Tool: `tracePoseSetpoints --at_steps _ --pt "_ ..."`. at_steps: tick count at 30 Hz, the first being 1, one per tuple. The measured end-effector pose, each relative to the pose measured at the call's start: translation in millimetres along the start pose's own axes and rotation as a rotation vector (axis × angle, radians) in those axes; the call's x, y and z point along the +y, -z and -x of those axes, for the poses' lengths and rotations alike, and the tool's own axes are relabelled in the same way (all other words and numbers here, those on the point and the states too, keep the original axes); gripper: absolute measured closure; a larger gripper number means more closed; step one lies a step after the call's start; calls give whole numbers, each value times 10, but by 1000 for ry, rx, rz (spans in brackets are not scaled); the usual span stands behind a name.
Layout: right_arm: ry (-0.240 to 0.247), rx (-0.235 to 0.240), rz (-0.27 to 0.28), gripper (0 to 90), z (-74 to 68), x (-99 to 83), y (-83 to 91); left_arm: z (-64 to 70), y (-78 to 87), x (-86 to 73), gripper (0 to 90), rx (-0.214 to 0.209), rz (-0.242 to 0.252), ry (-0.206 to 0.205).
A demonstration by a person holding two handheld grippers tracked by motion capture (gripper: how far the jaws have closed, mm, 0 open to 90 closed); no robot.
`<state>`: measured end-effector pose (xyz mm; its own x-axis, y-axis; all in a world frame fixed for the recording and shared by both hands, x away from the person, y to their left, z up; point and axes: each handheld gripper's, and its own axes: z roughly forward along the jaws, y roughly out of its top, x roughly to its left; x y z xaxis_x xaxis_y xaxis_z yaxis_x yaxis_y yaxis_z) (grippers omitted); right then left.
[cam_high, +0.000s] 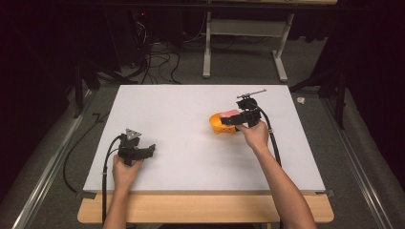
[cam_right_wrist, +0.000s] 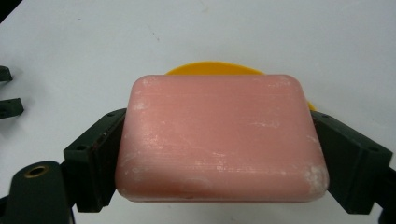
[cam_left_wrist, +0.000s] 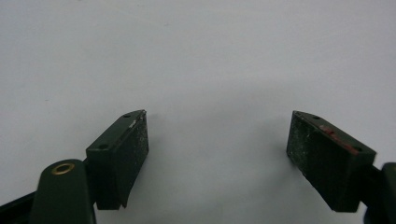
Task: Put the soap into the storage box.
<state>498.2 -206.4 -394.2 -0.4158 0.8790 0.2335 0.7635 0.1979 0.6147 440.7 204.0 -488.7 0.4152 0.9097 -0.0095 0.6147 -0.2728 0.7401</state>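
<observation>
**A:** Where's the soap, and why is it sitting like that?

**B:** I've got the pink soap bar (cam_right_wrist: 219,137) clamped between the jaws of my right gripper (cam_high: 237,118), one jaw on each short end, so the broad face stays level. On the white table (cam_high: 191,143) it's at about two o'clock from centre, held just over the orange soap dish (cam_high: 220,125), whose rim peeks out behind the bar

**A:** And the other hand?

**B:** My left gripper (cam_high: 145,151) waits at about seven o'clock, jaws spread wide over bare table, holding nothing. I judge it's parked well apart so it won't crowd the dish
</observation>
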Motion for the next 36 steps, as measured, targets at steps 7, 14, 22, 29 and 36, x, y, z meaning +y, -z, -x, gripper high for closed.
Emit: tracePoseSetpoints --at_steps 7,14,22,29,36 --pt "-25 12 -27 137 -5 38 -97 1 0 0 213 0 0 0" --pt "-51 13 -56 136 41 34 -195 1 1 0 212 0 -1 0" --pt "-79 11 -81 136 71 29 -275 2 2 0 212 1 -2 -1" --pt "-99 9 -89 136 69 35 -323 1 1 0 212 1 -2 -1" --pt "-107 2 -96 136 70 35 -352 1 1 0 211 1 -2 -1"
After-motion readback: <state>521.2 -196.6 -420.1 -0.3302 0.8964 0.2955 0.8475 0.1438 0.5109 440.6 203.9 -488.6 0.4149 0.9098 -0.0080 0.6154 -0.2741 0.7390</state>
